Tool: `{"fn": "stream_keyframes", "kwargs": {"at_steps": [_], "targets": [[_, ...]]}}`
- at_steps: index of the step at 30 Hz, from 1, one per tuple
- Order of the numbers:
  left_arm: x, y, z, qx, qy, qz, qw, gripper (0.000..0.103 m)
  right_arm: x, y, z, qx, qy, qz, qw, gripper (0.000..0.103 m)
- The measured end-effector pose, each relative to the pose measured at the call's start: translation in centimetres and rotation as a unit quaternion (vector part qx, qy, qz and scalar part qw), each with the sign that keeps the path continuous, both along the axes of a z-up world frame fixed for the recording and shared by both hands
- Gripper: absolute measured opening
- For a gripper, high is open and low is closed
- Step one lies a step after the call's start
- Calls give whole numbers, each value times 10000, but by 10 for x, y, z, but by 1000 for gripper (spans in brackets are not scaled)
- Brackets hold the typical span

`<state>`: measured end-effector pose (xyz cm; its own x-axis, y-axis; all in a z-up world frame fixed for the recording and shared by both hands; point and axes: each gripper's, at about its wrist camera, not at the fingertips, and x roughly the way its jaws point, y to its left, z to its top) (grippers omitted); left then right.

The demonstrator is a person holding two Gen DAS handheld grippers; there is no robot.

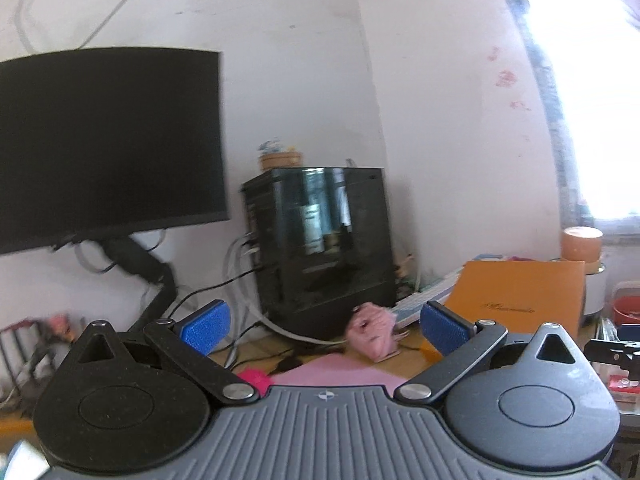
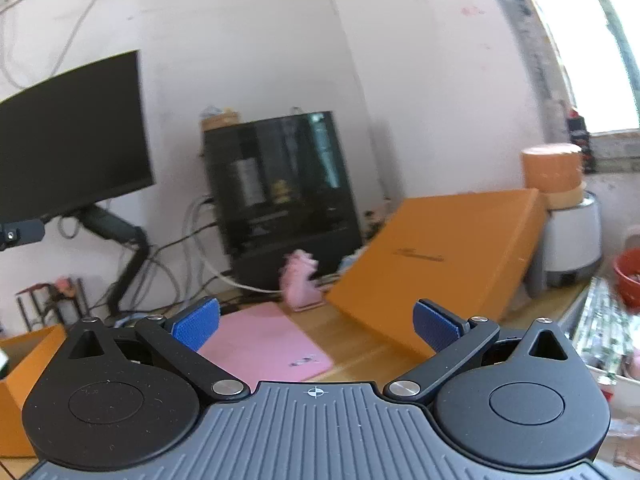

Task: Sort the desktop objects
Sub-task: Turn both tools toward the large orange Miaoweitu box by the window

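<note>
Left wrist view: left gripper (image 1: 326, 326) spread wide, nothing between the blue pads (image 1: 206, 326), held above the desk (image 1: 256, 350). Pink toy (image 1: 374, 332) straight ahead past the fingertips, on the desk just in front of the black PC case (image 1: 320, 244). Pink sheet (image 1: 332, 372) flat on the desk below the toy, partly hidden by the gripper body. Magenta fuzzy thing (image 1: 254, 378) just left of the sheet, too hidden to identify. Orange box (image 1: 520, 296) to the right, leaning, low corner near the right pad. Keyboard (image 1: 416, 300) tucked behind the box, between box and case. Monitor (image 1: 108, 144) upper left on a black arm (image 1: 140, 268), screen dark. Cables (image 1: 248, 280) trailing from the case side down to the desk. Orange cylinder (image 1: 582, 244) far right near the window. Red container (image 1: 628, 308) at the right edge.

Right wrist view: right gripper (image 2: 316, 326) also wide, empty, blue pads (image 2: 196, 326) well apart. Pink sheet (image 2: 266, 346) on the desk (image 2: 360, 344) between the fingers, nearer the left one. Pink toy (image 2: 300, 280) upright beyond the sheet, in front of the case (image 2: 280, 196). Orange box (image 2: 440, 264) tilted, low edge on the desk just beside the toy, high end toward the white appliance (image 2: 572, 240). Orange cylinder (image 2: 554, 180) on top of that appliance. Monitor (image 2: 72, 136) at left. Second orange box (image 2: 24, 376) at lower left. Red container (image 2: 628, 280) at the right edge. Motion blur throughout.
</note>
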<state>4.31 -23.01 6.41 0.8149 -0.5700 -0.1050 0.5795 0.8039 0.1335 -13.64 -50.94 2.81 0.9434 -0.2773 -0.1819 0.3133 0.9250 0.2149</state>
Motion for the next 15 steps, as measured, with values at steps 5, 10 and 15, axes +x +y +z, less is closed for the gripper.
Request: {"fn": "stream_keyframes", "kwargs": {"at_steps": [5,10,15], "targets": [[15,-37,-1,172,-16,-333,9993,103,0,-26,-9,267,22,-294,9992,103],[34,-78,-9,353,106,-649,9972,103,5,-54,-20,572,25,-554,9968,103],[51,-116,-20,502,158,-837,9951,103,7,-82,-33,937,35,-810,9923,103]]}}
